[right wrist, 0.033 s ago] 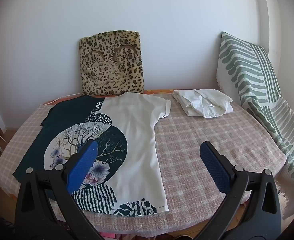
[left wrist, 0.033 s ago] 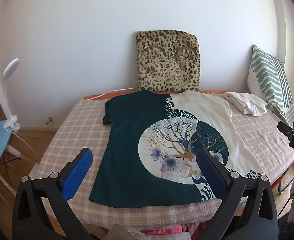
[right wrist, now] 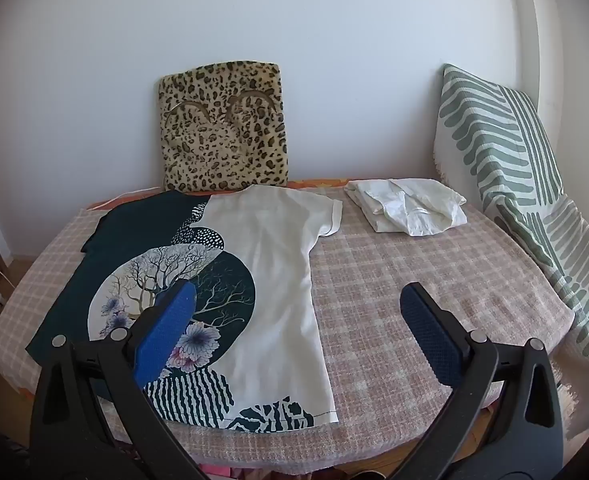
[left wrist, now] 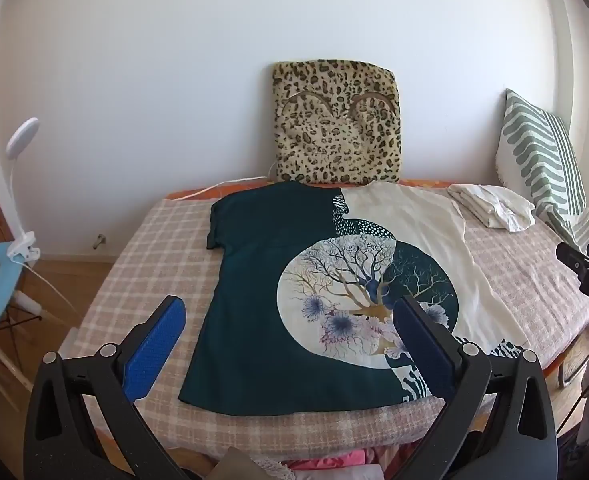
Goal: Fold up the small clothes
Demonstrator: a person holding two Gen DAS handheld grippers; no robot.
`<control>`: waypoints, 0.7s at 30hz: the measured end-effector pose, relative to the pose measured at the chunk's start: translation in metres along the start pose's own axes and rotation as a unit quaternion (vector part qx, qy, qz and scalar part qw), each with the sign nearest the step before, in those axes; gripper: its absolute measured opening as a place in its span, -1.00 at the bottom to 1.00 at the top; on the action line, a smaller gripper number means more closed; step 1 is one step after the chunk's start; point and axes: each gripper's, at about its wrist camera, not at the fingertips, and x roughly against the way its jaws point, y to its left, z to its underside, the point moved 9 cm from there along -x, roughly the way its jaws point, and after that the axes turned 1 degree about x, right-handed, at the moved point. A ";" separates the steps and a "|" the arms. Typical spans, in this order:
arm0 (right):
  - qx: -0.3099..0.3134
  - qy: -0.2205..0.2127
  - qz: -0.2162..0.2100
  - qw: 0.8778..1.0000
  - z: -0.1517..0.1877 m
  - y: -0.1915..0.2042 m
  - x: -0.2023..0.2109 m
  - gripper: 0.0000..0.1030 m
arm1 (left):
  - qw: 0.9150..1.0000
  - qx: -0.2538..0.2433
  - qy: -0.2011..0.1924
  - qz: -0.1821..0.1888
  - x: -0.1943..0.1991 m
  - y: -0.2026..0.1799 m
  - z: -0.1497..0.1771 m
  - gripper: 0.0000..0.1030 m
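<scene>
Nothing has been moved since the earlier frame. One shirt (left wrist: 294, 292) is spread flat on the bed (right wrist: 434, 280), one folded white garment (right wrist: 408, 206) lies well apart, and two cushions are propped behind. Both the left gripper (left wrist: 290, 332) and right gripper (right wrist: 296, 322) are held with jaws released, empty.

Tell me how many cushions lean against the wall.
2. The leopard-print cushion stands behind the T-shirt; the green-striped cushion stands at the right, behind the folded white garment. None seems hidden.
</scene>
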 end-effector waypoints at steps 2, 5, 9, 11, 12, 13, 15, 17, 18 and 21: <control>0.002 0.002 0.002 1.000 0.000 0.000 0.000 1.00 | 1.000 0.001 0.000 0.001 0.000 0.000 0.000 0.99; 0.003 0.001 0.003 1.000 0.000 0.001 0.001 1.00 | 1.000 -0.003 -0.001 -0.002 0.000 0.000 0.000 0.99; 0.004 -0.002 0.006 1.000 -0.002 0.001 0.003 1.00 | 1.000 -0.001 0.003 0.000 0.000 -0.003 0.001 0.99; 0.000 0.000 0.003 1.000 -0.001 -0.001 0.001 1.00 | 1.000 0.000 0.004 0.002 0.000 -0.002 0.000 0.99; -0.001 0.001 0.003 1.000 -0.001 -0.002 0.000 1.00 | 1.000 0.001 0.004 0.001 0.000 -0.001 -0.001 0.99; -0.001 0.001 0.003 1.000 -0.001 -0.003 -0.001 1.00 | 1.000 0.001 0.002 0.000 0.001 -0.001 -0.002 0.99; 0.003 -0.002 0.003 1.000 -0.001 0.001 0.002 1.00 | 1.000 0.002 0.000 0.000 0.001 -0.002 -0.002 0.99; 0.003 -0.002 0.003 1.000 -0.001 0.001 0.003 1.00 | 1.000 0.001 -0.002 0.000 0.002 -0.003 -0.003 0.99; 0.003 -0.002 0.004 1.000 -0.001 0.002 0.003 1.00 | 1.000 0.000 -0.003 -0.001 0.002 -0.004 -0.003 0.99; 0.003 -0.002 0.004 1.000 -0.002 0.000 0.003 1.00 | 1.000 0.000 -0.003 0.001 0.002 -0.004 -0.002 0.99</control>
